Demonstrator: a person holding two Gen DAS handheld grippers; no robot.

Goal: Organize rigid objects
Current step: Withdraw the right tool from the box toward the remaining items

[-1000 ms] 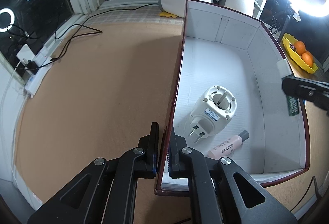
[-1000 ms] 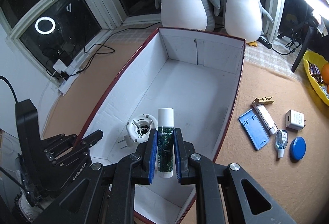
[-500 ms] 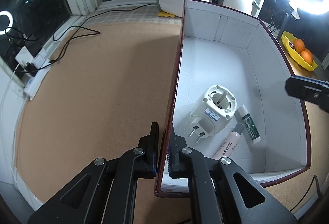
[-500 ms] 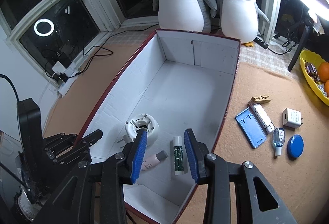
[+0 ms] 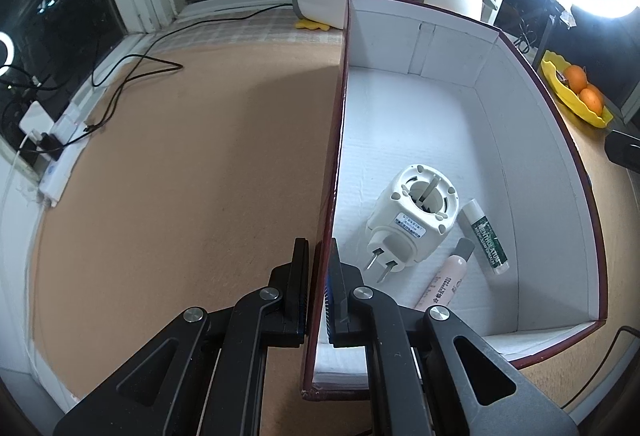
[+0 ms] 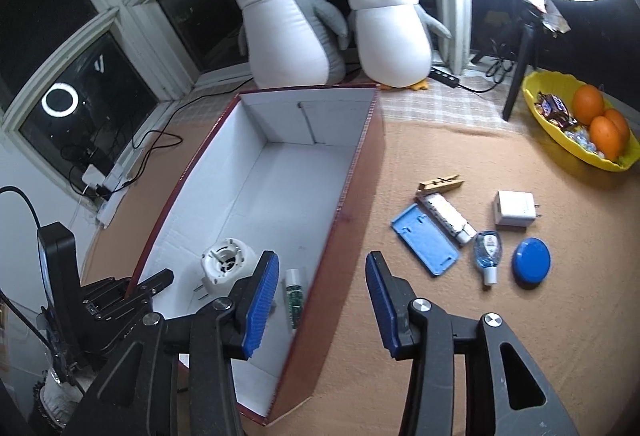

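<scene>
A dark red box with a white inside (image 5: 528, 164) (image 6: 352, 172) stands on the tan table. In it lie a white plug adapter (image 5: 412, 216) (image 6: 226, 264), a green lip balm stick (image 5: 486, 238) (image 6: 294, 296) and a pink tube (image 5: 442, 282). My left gripper (image 5: 318, 284) is shut on the box's left wall near the front corner. My right gripper (image 6: 320, 296) is open and empty above the box's right wall. On the table to the right lie a blue case (image 6: 424, 240), a white stick (image 6: 446, 216), a clothespin (image 6: 440, 184), a white charger (image 6: 514, 208), a small sanitizer bottle (image 6: 488, 250) and a blue round lid (image 6: 532, 262).
Two plush penguins (image 6: 288, 24) (image 6: 394, 32) stand behind the box. A yellow bowl of oranges and sweets (image 6: 576, 124) sits at the far right. A power strip and cables (image 5: 56, 140) lie at the left by the window. A lamp stand (image 6: 520, 76) rises at the back right.
My right gripper opened and let go of the green lip balm, which now lies in the box beside the adapter. It then drew back to the right. The left gripper stayed put.
</scene>
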